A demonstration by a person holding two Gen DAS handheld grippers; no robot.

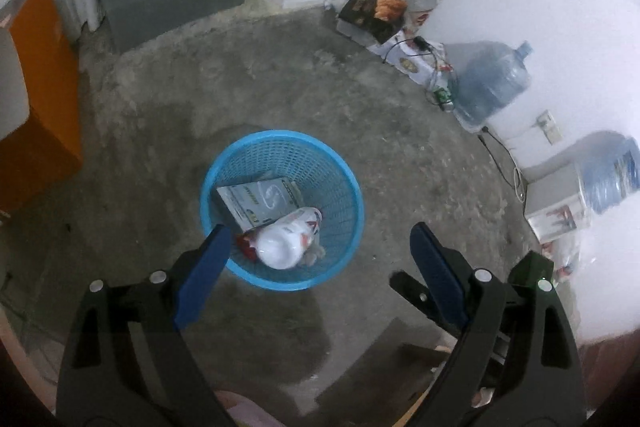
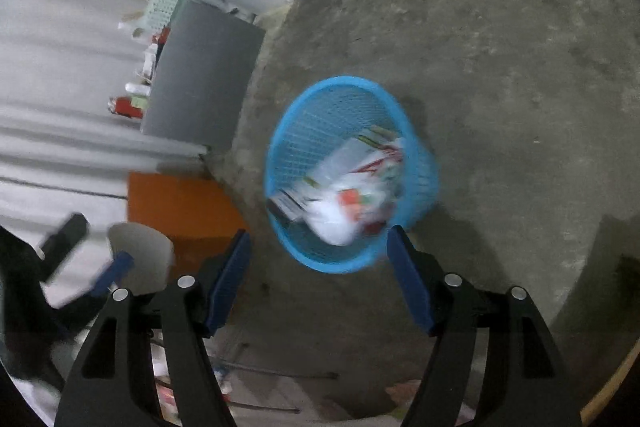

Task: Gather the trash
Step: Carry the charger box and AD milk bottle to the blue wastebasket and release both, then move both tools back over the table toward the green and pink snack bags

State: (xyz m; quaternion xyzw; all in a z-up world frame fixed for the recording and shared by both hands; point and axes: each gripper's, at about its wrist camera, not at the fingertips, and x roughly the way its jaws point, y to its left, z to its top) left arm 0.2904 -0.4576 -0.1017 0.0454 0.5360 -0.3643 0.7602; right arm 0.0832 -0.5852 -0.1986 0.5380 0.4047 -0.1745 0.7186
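Looking down on a blue mesh basket standing upright on the bare concrete floor, already loaded: a flat grey-white box leaning inside, a white crumpled bag with red print piled on top. Left gripper hovering above the near rim, blue-padded fingers spread wide, nothing between them. Right gripper likewise over the basket, fingers apart and empty, picture blurred. Off to the edge of the right wrist view, a white paper cup beside the other gripper's blue pad; contact unclear. Along the wall, two big water jugs and scattered boxes.
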